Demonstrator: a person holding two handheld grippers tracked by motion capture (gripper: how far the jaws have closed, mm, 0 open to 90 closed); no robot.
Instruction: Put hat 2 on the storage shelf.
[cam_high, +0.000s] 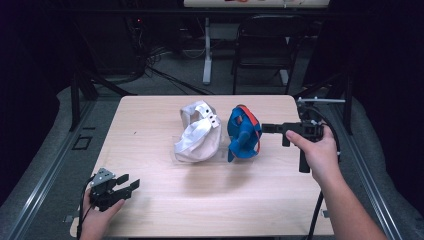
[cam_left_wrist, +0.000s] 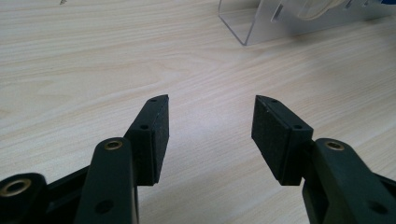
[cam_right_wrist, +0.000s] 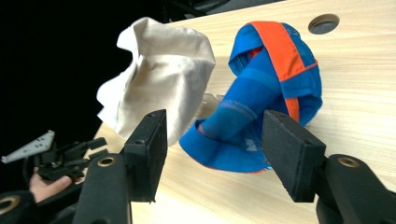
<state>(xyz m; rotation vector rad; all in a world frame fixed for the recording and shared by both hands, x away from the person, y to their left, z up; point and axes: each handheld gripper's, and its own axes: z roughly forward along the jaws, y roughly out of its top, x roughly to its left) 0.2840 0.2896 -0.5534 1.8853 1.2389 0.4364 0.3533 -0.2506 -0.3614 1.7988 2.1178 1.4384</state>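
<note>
I see my right gripper (cam_right_wrist: 212, 140) spread wide, aimed at the blue cap (cam_high: 243, 134) mid-desk (cam_high: 200, 200) beside the white cap (cam_high: 199, 134); my left gripper (cam_left_wrist: 210, 130) gapes wide near the desk's front-left corner, empty.

We see the wooden table (cam_high: 200, 200) brightly and evenly lit from above, while the room around it falls into near black. Shadows under the white cap (cam_high: 198, 135) are soft. The high view looks slightly soft; the close jaws stay fairly sharp.
</note>
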